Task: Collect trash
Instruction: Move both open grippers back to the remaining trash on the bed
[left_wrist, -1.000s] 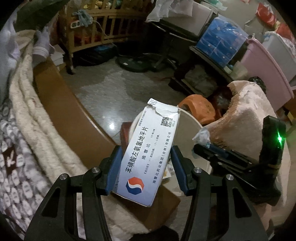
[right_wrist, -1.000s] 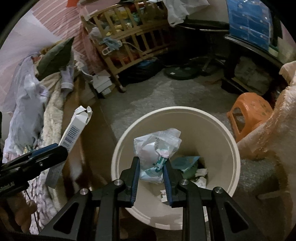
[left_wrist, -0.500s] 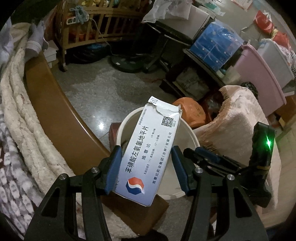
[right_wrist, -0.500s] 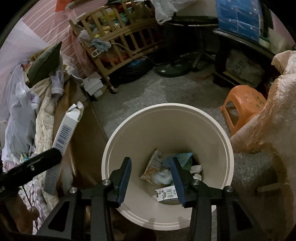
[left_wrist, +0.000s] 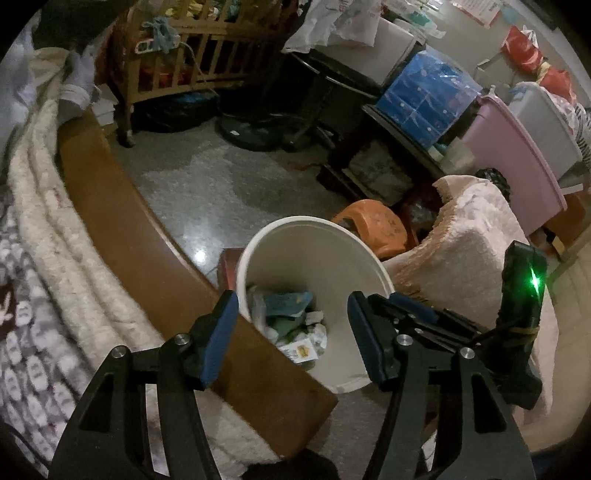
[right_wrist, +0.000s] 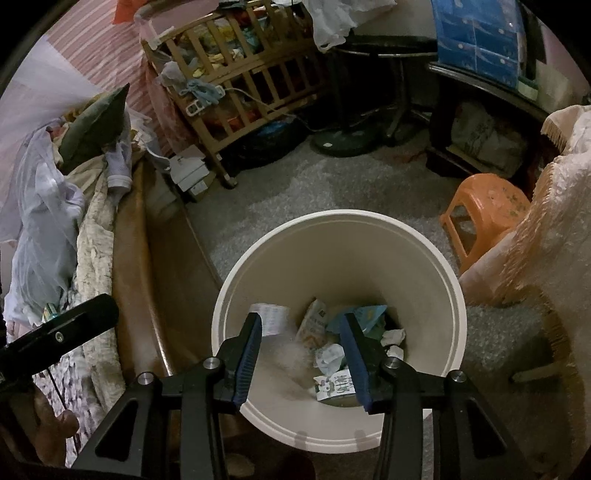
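A cream round trash bin (right_wrist: 340, 215) stands on the floor below both grippers, with several wrappers and paper scraps (right_wrist: 332, 354) at its bottom. My right gripper (right_wrist: 301, 319) hangs over the bin's mouth, open, nothing between its blue pads. A white box (right_wrist: 272, 318), blurred with motion, is inside the bin by the left wall. In the left wrist view my left gripper (left_wrist: 291, 299) hovers over the bin (left_wrist: 314, 221), its jaws opening and empty. The trash (left_wrist: 291, 314) shows between them far below. The right gripper (left_wrist: 413, 314) sits just to its right.
A brown bed frame (left_wrist: 122, 221) with pale blankets (left_wrist: 55, 258) runs along the left of the bin. An orange stool (right_wrist: 484, 199) and a blanket-draped seat (left_wrist: 469, 251) stand to its right. A wooden crib (right_wrist: 236, 74) and a fan base (left_wrist: 255, 129) are further back.
The left gripper has widened and the white box has left it; the box now shows inside the bin. The right gripper has opened and dropped its crumpled wrapper into the bin.
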